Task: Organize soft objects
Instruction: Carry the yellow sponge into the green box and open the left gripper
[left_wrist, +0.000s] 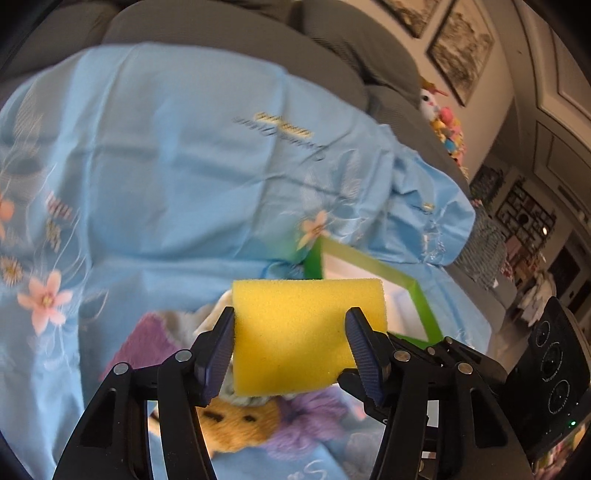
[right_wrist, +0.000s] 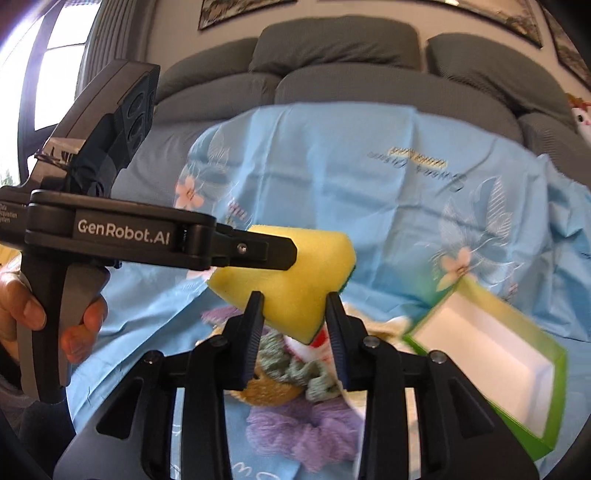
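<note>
The light, squashy yellow sponge (left_wrist: 308, 332) is pinched by both the left gripper (left_wrist: 291, 345) and right gripper (right_wrist: 293, 325) jaws, best held across its flat sides.

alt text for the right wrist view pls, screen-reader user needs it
Two black handheld grippers pinch one yellow sponge above a blue floral cloth on a grey sofa: right gripper from below, left gripper from the left. Underneath lie knitted soft toys, beside an open green-rimmed white box.

Black left gripper (right_wrist: 266, 254) bears white "GenRobot.AI" lettering and silver screws.
</note>
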